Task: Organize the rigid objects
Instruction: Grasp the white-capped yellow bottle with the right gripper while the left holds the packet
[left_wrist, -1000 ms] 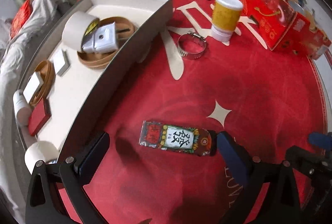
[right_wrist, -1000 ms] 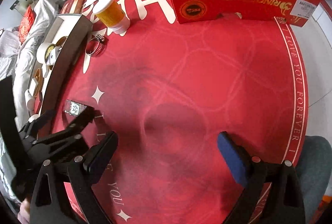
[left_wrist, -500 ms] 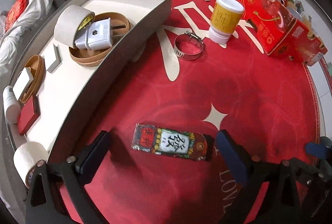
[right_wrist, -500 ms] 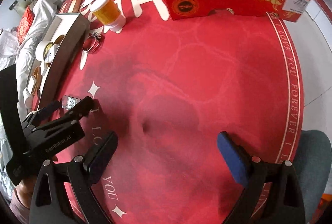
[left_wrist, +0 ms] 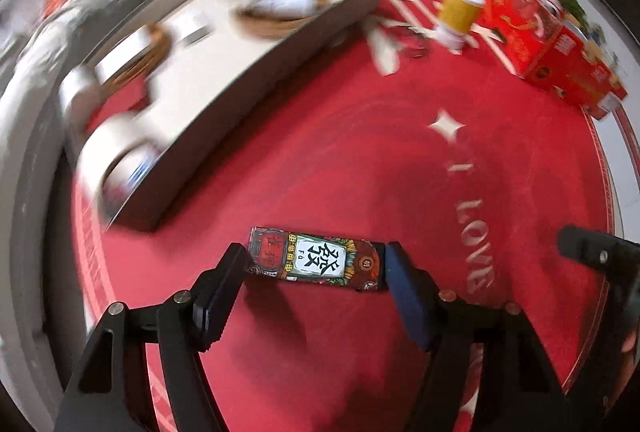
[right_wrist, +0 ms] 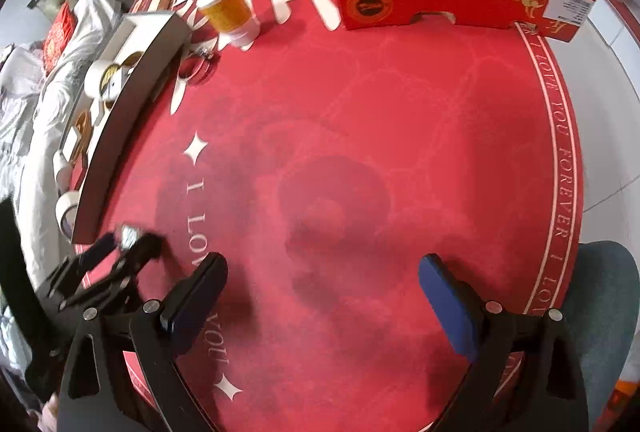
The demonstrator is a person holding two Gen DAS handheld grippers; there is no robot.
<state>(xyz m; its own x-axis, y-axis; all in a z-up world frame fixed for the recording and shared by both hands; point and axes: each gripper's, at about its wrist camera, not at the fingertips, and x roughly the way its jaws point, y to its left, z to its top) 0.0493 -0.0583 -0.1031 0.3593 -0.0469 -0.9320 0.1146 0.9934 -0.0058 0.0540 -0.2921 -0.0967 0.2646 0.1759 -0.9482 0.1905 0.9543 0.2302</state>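
One patterned card box point(left_wrist: 318, 259) sits clamped between the left gripper's point(left_wrist: 316, 264) two pads; right gripper point(right_wrist: 320, 296) gapes wide, empty. Tray point(left_wrist: 248, 80) contents, upper left, blur.

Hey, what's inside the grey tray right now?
The grey tray holds tape rolls, a brown ring with something white on it, and small flat pieces. Blur and the tray wall hide the rest.

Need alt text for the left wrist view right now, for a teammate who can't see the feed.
The left gripper has its two fingers closed against the short ends of a flat decorated card pack lying on the red tablecloth. Behind it, blurred, a long grey tray holds tape rolls and small items.
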